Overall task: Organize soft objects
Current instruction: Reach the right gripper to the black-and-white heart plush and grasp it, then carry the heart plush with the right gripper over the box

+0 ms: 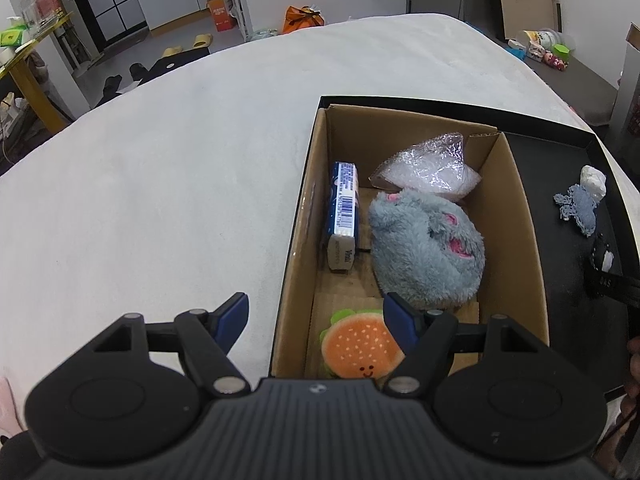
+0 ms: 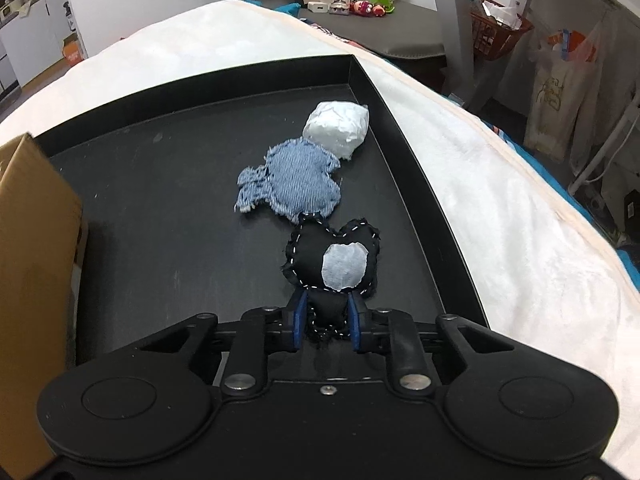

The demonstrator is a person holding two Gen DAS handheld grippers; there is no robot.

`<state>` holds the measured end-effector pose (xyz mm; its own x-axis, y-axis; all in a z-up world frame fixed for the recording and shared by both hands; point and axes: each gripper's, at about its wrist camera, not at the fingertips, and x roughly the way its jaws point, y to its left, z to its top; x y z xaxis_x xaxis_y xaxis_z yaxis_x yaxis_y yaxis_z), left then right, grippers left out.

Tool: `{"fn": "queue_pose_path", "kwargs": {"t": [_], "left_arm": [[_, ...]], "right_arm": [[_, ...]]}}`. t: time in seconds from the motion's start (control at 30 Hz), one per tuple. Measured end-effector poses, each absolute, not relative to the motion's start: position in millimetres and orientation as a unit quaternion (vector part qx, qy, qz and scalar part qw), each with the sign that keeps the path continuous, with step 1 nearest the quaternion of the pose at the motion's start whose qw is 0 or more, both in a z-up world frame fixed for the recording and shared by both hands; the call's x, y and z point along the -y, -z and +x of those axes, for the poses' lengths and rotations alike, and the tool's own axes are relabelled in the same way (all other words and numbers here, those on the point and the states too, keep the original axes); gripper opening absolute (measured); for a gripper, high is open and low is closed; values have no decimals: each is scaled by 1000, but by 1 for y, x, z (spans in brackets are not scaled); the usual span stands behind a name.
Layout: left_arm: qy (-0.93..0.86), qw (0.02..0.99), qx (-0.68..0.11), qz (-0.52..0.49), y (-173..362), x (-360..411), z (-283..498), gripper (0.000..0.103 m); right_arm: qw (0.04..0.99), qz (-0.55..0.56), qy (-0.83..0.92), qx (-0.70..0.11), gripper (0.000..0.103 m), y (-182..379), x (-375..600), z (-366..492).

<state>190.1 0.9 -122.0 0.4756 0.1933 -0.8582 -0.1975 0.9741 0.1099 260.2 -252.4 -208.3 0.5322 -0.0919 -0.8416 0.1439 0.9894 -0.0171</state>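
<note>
Over on the left, the left gripper (image 1: pixel 316 316) hangs with its jaws spread wide and nothing between them, one blue pad over the white blanket (image 1: pixel 160 160), the other over the near end of the cardboard box (image 1: pixel 296 240). Inside that box, from the left wall across: a blue packet (image 1: pixel 343 216) stands on edge against the side, a grey plush toy (image 1: pixel 424 248) fills the middle, a clear plastic bag (image 1: pixel 430 168) sits behind it in the far corner, and a little burger toy (image 1: pixel 362 346) lies at the near end, just beside the gripper's pad. Moving right, the black tray (image 2: pixel 160 208) holds three small pieces in a row: a white wad (image 2: pixel 336 128) farthest off near the tray's far right corner, a blue striped cloth toy (image 2: pixel 292 178) touching it, and nearest, the black cloth toy (image 2: pixel 334 256) with a white patch and white stitching. And there's the right gripper (image 2: pixel 326 318), pinched narrow on the lower tip of that black cloth toy, blue pads pressing it from both sides, the toy resting on the tray floor.
</note>
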Motion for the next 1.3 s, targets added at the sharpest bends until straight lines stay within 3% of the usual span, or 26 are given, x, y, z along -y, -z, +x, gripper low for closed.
{"fn": "queue_pose_path", "kwargs": {"t": [0.23, 0.33, 0.37, 0.53, 0.73, 0.83, 0.9, 1.0, 1.3], "left_arm": [[-118, 859, -498, -9, 122, -7, 185, 73], [-119, 858, -499, -11, 123, -8, 185, 73], [-118, 859, -499, -9, 124, -8, 185, 73], [-119, 858, -500, -7, 126, -9, 186, 73], [-123, 857, -500, -5, 127, -8, 189, 73], [-122, 857, -500, -5, 128, -8, 191, 73], [-122, 857, -501, -5, 129, -8, 191, 73], [-120, 856, -502, -4, 130, -7, 191, 73], [-115, 858, -501, -10, 129, -7, 187, 73]], "right_arm": [[863, 29, 85, -497, 24, 206, 258, 246], [854, 32, 107, -508, 43, 208, 263, 247], [853, 37, 112, -509, 56, 208, 264, 248], [866, 18, 111, -486, 73, 203, 256, 251], [873, 42, 111, -474, 69, 204, 263, 260], [872, 55, 119, -472, 61, 205, 269, 263], [872, 62, 121, -471, 49, 207, 273, 263], [869, 65, 118, -476, 43, 210, 274, 263], [875, 81, 90, -469, 39, 200, 270, 249]]}}
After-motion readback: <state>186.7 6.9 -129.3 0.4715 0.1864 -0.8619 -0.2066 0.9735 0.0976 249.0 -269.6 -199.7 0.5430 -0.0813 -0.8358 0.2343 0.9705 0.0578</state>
